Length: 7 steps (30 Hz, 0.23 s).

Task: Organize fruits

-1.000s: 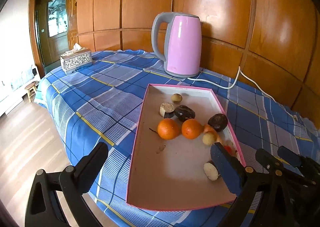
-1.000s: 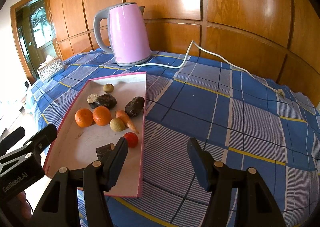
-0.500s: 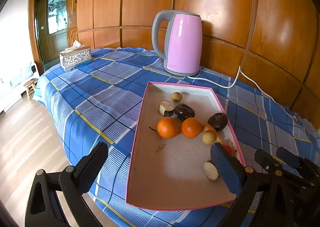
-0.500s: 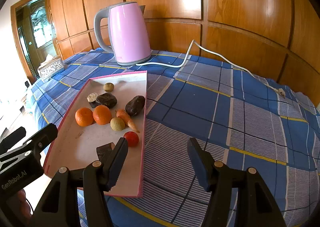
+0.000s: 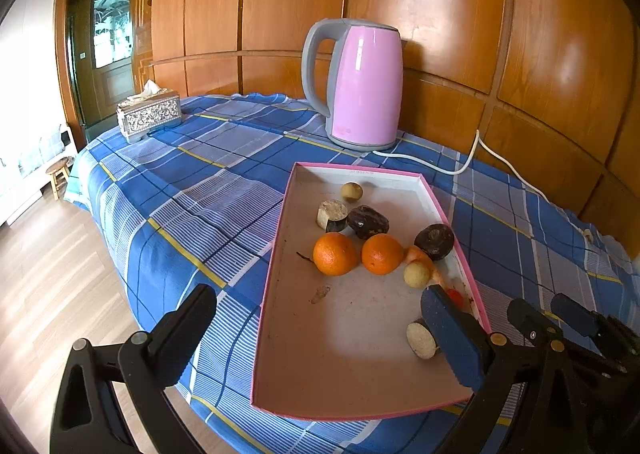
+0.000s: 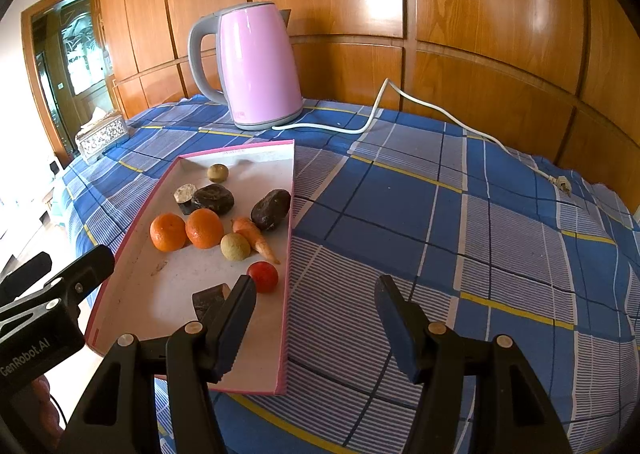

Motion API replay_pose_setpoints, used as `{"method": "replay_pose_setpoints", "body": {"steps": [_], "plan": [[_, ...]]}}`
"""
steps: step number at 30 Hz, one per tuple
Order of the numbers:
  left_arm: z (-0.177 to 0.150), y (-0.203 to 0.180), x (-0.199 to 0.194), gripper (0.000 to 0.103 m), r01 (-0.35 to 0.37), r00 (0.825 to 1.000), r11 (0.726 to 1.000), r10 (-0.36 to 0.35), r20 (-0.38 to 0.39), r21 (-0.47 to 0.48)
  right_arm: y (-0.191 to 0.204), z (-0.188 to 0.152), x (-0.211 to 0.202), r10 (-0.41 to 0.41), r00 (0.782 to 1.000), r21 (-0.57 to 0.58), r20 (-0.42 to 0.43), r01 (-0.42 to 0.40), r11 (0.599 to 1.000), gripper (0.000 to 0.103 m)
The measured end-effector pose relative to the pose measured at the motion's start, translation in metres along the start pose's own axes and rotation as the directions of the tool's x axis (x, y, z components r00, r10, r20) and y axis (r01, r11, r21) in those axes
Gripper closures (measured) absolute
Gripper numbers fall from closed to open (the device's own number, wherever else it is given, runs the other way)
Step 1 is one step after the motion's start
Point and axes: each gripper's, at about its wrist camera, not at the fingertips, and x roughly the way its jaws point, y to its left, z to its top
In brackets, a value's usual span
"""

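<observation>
A pink-rimmed shallow box [image 5: 360, 386] [image 6: 160, 314] lies on the blue plaid tablecloth and holds several fruits: two oranges [image 5: 334, 253] [image 6: 168, 232], two dark fruits [image 5: 434, 241] [image 6: 271, 209], a carrot [image 6: 256, 239], a red tomato [image 6: 263, 276], small tan round fruits [image 5: 417, 274] [image 6: 235, 246] and cut pieces [image 5: 421, 340]. My left gripper [image 5: 316, 334] is open and empty over the box's near end. My right gripper [image 6: 316, 306] is open and empty, straddling the box's right wall.
A pink electric kettle [image 5: 362, 84] [image 6: 258, 70] stands behind the box, with its white cord [image 6: 440, 114] trailing right across the cloth. A patterned tissue box [image 5: 149, 115] sits at the far left corner. The table edge drops to wooden floor [image 5: 48, 274] at left.
The left view has shifted slightly, with the box a little further right in frame. The fruits and the right gripper have not moved.
</observation>
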Motion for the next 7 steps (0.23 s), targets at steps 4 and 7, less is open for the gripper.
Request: {"method": "replay_pose_setpoints", "body": {"steps": [4, 7], "plan": [[-0.0012, 0.0002, 0.0021, 0.000, 0.004, 1.000, 1.000, -0.004, -0.011, 0.006, -0.0012, -0.0008, 0.0003, 0.001, 1.000, 0.005, 0.001, -0.001, 1.000, 0.041], [-0.0020, 0.0010, 0.0046, 0.000, 0.017, 0.999, 1.000, -0.017, -0.028, -0.002, -0.0035, -0.0005, -0.0002, 0.001, 1.000, 0.012, 0.006, -0.001, 1.000, 0.041]]}}
